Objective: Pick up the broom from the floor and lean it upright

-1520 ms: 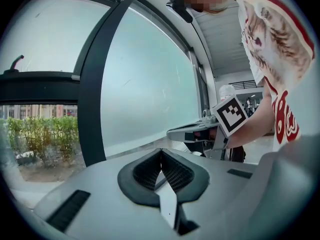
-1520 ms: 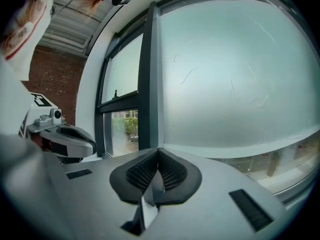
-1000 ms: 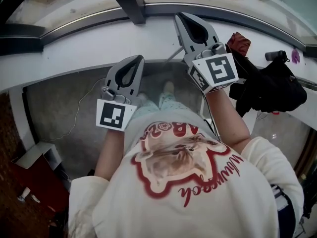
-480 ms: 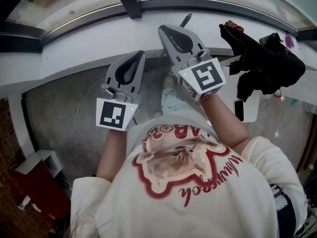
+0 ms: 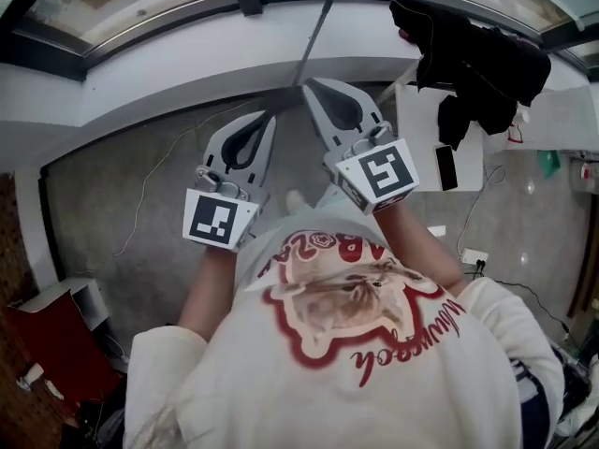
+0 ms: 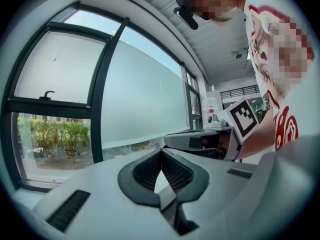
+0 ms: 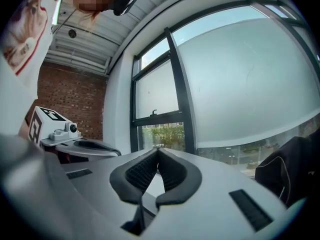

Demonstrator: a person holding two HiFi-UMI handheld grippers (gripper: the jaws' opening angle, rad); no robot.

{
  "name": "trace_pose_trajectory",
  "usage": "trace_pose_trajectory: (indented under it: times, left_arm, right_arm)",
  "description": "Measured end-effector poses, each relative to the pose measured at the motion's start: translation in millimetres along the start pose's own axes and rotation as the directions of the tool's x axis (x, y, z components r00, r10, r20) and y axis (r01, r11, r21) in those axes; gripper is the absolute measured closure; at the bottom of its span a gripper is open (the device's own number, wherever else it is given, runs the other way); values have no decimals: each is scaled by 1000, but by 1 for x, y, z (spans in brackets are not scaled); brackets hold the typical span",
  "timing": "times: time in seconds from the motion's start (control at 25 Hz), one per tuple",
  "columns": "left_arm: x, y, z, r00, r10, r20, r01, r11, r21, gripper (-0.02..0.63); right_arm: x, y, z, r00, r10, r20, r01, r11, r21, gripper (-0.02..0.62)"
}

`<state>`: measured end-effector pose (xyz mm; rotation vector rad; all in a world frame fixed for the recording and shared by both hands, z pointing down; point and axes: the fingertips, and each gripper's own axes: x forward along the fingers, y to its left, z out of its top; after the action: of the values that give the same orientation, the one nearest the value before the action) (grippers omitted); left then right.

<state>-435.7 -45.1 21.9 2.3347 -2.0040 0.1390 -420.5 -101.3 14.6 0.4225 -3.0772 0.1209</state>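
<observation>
Two claws, both mine and both empty: the left claw (image 5: 265, 118) has its jaws pressed together with nothing between them, and the right claw (image 5: 310, 84) is the same, tips meeting on bare air. Both point toward 12 o'clock, at the window ledge (image 5: 168, 73). A thin grey pole that I take for the broom handle (image 5: 318, 36) runs from just beside the right claw's tip up toward 12 o'clock, across the ledge. Its brush end is hidden behind that claw, so I cannot tell whether it lies on the floor (image 5: 112, 223) or leans, nor whether my tip touches it.

My worry is a nudge from a closed tip, which I judge could send the pole sliding along the ledge and toppling. The jaws must part before they can take it. A loose cable (image 5: 140, 204) at 9 o'clock on the floor could catch a foot, and the dark bag (image 5: 477, 54) on the table (image 5: 421, 148) at 2 o'clock crowds any swing.

Only the head view shows pole, floor and cable. The claw views show neither, only panes, a hedge (image 6: 55, 136) outside and a brick wall (image 7: 75, 104)
</observation>
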Motion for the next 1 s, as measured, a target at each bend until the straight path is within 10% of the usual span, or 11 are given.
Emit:
trace_pose_trajectory:
  times: [0.6,1.0]
  left_arm:
    - [-61,-230,7,986,147,74,-142,988,-66,584]
    - [-162,-319,11,995,73,69,-64,991,-115,584]
  right_arm:
    - [-255,39,-25,997,80,-21,-81,994,-71,572]
    - [-339,92,-2,999,-34,-31,32,998,-59,572]
